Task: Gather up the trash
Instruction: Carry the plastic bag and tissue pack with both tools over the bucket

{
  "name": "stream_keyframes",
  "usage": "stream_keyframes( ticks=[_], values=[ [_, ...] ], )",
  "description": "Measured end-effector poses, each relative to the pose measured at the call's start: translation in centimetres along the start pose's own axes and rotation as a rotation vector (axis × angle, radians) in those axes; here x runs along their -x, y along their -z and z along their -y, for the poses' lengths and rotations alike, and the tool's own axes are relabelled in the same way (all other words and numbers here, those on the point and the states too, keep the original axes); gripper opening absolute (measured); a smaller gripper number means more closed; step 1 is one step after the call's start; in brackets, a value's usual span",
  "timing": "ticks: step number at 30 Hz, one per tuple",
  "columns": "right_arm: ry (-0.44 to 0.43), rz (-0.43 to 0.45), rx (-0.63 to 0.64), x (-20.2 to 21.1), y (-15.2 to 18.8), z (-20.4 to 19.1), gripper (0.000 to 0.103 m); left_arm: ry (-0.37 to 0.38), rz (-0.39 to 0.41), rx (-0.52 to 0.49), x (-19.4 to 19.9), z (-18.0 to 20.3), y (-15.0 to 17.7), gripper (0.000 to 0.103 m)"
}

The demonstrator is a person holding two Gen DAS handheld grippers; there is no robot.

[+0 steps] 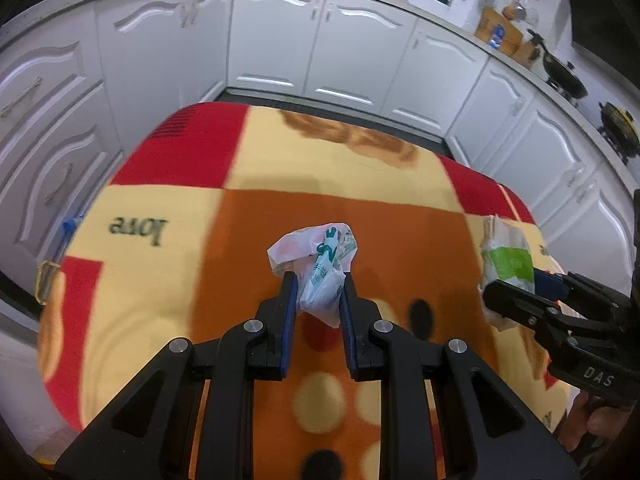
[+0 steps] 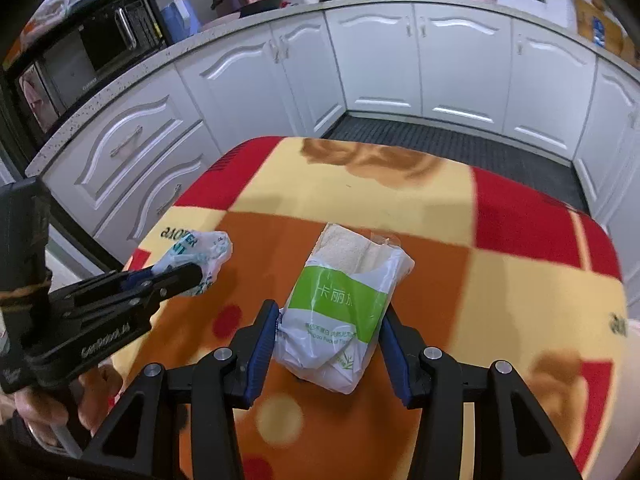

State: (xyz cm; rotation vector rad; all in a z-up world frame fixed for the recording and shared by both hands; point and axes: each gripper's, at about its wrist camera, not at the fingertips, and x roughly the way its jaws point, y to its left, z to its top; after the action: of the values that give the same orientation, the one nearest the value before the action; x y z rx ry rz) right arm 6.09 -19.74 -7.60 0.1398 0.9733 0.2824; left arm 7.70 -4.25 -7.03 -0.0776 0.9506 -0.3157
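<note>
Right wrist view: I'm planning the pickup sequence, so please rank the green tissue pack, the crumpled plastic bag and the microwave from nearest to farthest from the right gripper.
1. Green tissue pack, between the right gripper's fingers.
2. Crumpled plastic bag, to the left, clamped in the left gripper.
3. Microwave, on the far-left counter.

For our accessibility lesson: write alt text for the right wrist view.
The right gripper brackets a white-and-green plastic tissue packet on the red, orange and cream patterned blanket. At left, the left gripper pinches a crumpled white-and-teal plastic wrapper; white kitchen cabinets stand behind.
</note>
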Motion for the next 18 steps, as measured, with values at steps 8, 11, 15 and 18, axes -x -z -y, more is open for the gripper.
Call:
stream_keyframes(
  ticks=[8,11,15,18],
  values=[
    [0.062,0.045,-0.062,5.1,3.6,4.5,0.048,0.042,0.003,-0.096,0.4,6.4,1.2,0.018],
    [0.082,0.058,-0.087,6.8,4.7,6.1,0.048,0.064,0.001,-0.132,0.4,9.1,1.6,0.018],
    [0.120,0.074,-0.113,8.8,6.3,8.2,0.048,0.103,-0.005,-0.179,0.5,12.3,2.0,0.018],
    [0.147,0.087,-0.138,10.2,7.3,9.9,0.048,0.138,-0.015,-0.215,0.3,14.9,2.2,0.018]
  ],
)
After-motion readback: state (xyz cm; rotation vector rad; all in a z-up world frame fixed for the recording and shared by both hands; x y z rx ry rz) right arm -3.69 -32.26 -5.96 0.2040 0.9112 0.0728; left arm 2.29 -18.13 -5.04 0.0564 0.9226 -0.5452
